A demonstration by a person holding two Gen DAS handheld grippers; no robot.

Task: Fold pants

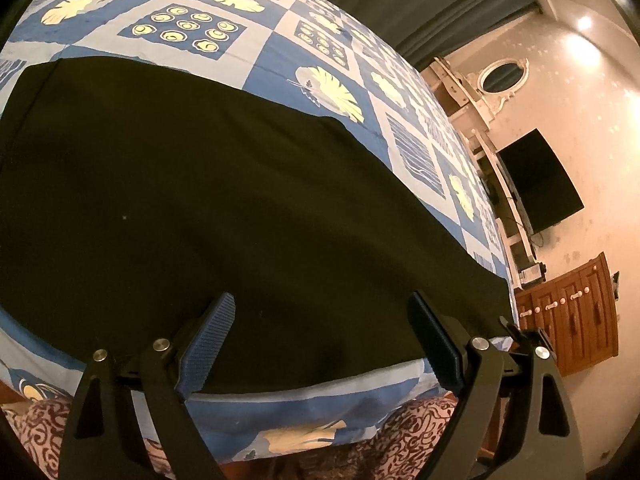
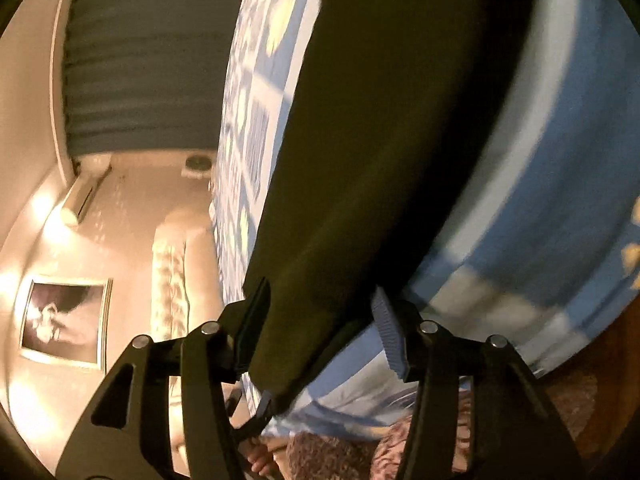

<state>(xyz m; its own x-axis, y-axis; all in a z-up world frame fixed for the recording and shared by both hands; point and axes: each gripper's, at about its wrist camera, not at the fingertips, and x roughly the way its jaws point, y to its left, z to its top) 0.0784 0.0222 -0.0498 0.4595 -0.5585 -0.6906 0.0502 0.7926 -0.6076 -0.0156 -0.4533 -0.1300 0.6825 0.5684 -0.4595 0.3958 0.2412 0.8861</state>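
- Patterned bed (image 1: 280,52) carries dark pants (image 1: 180,200).
- Left claw (image 1: 320,336) gapes empty at six o'clock.
- Right claw (image 2: 320,320) straddles the corner, unclenched; long axis toward twelve.

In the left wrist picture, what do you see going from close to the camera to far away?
left gripper → black pants → blue patterned bedsheet → dark curtain

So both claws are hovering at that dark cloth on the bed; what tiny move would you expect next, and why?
Probably the right claw closes on the pants. Their corner already lies between its parted fingers, though the pads do not look pressed on it. The left claw stands wide open over the pants' near edge on the patterned bedsheet, holding nothing, so a fold likely needs a grip first.
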